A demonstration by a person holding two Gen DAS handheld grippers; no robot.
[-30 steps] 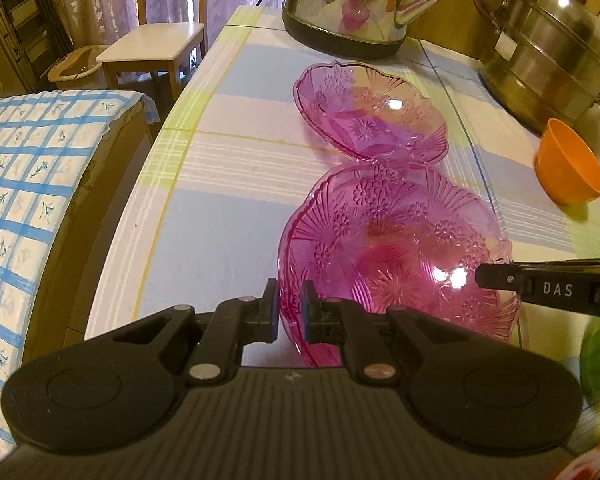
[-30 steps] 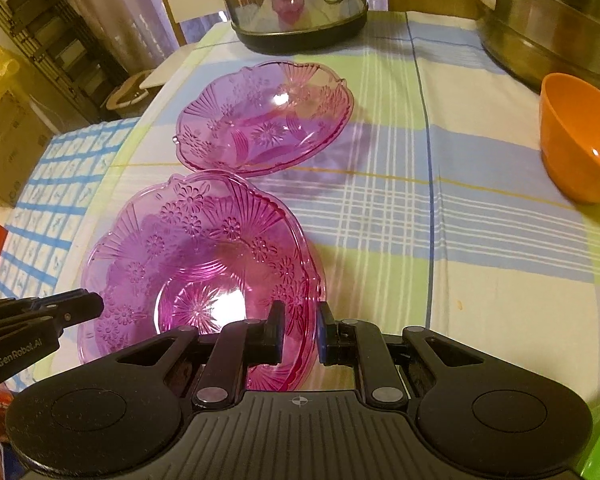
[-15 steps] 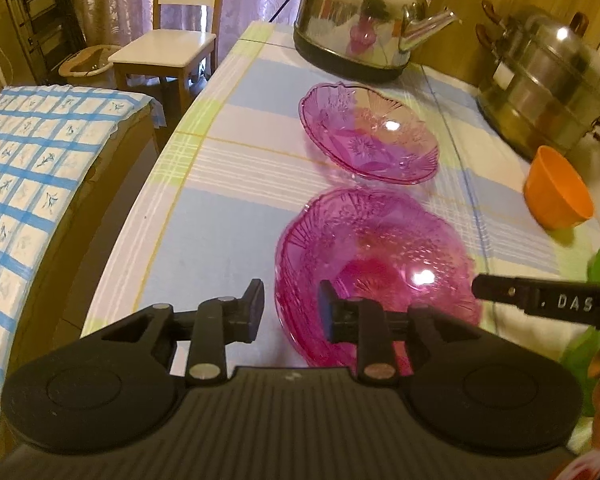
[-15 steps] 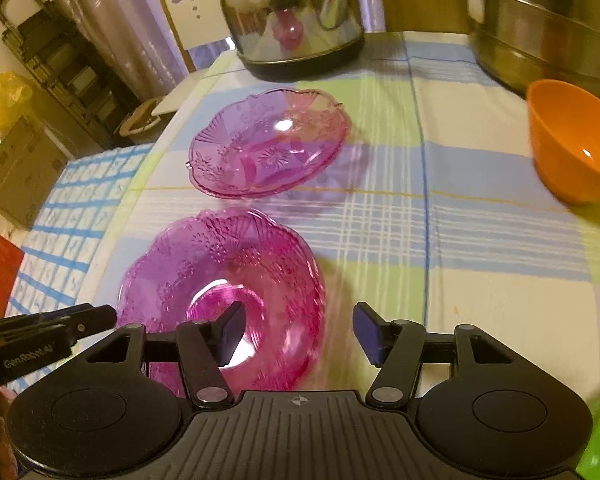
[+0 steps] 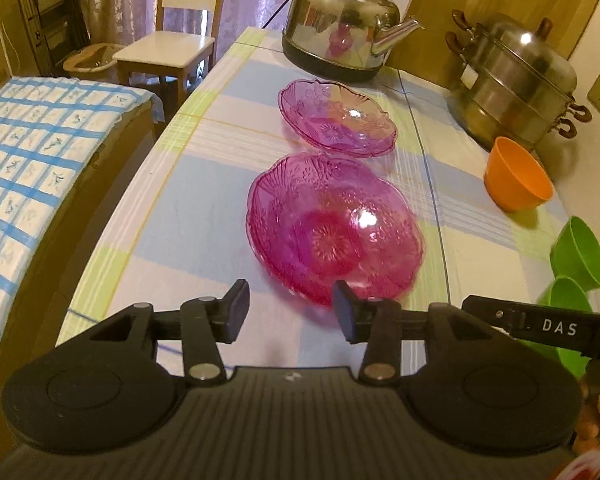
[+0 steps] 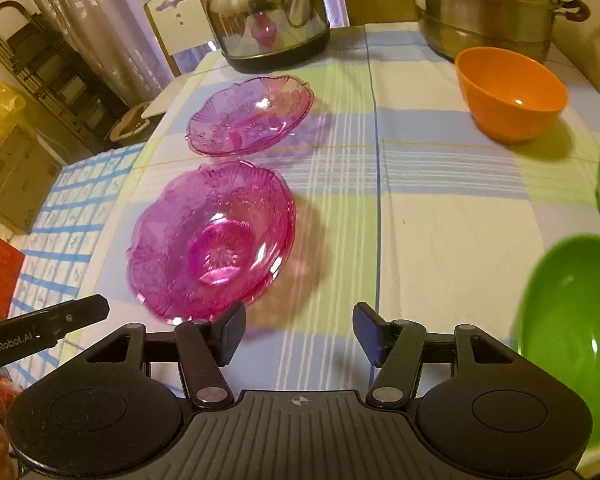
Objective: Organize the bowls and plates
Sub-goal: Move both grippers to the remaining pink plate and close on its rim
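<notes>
In the left wrist view, the near pink plate (image 5: 334, 228) is seen just ahead of the left gripper (image 5: 290, 306), whose fingers are spread apart and empty; the second pink plate (image 5: 336, 118) lies just beyond it.

In the right wrist view, the near pink plate (image 6: 212, 240) is found ahead-left of the right gripper (image 6: 298, 330), likewise spread and empty. The translucent, embossed plate appears nearer the left gripper.

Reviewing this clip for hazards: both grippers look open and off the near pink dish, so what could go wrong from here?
1. The near pink dish sits close to the table's front edge; a low re-approach by the left gripper might nudge it.
2. Its rim nearly meets the far pink dish; sliding it could knock them together.
3. The near green bowl lies beside the right gripper; a sideways swing may bump it.
</notes>
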